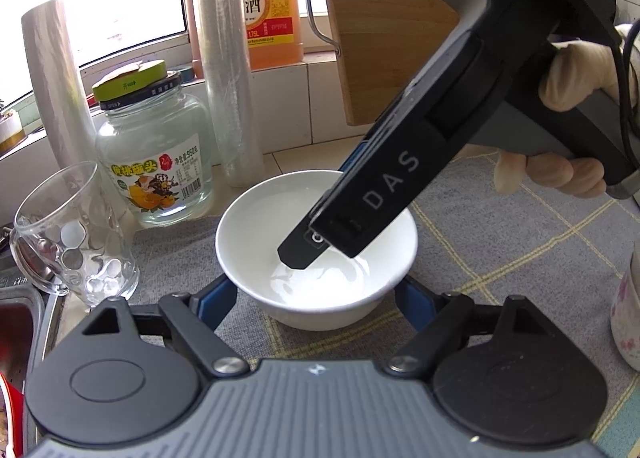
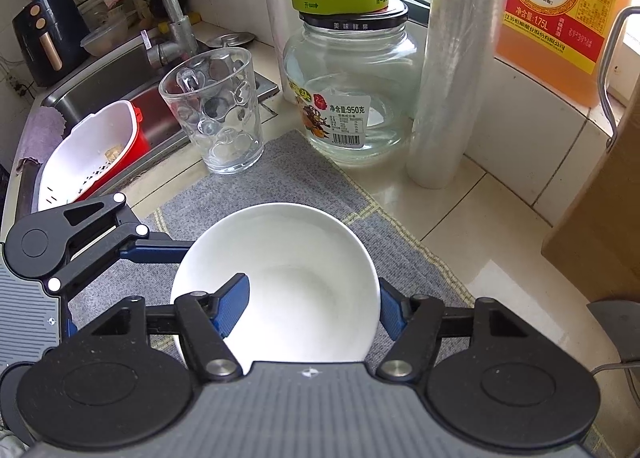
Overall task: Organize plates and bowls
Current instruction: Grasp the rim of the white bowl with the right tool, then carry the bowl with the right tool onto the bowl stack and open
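Here the white bowl (image 2: 288,282) sits empty beside an empty glass jar (image 2: 352,97).

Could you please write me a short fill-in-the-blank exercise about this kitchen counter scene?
The white bowl stands on a grey ___.
The right gripper has one finger inside the bowl and the other ___ it.
The topmost lid on the glass jar is ___.
Missing words: mat; outside; green.

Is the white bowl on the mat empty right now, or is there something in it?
Empty. The right wrist view looks straight into the white bowl, showing bare white glaze down to its bottom; only one finger of the right tool reaches inside.
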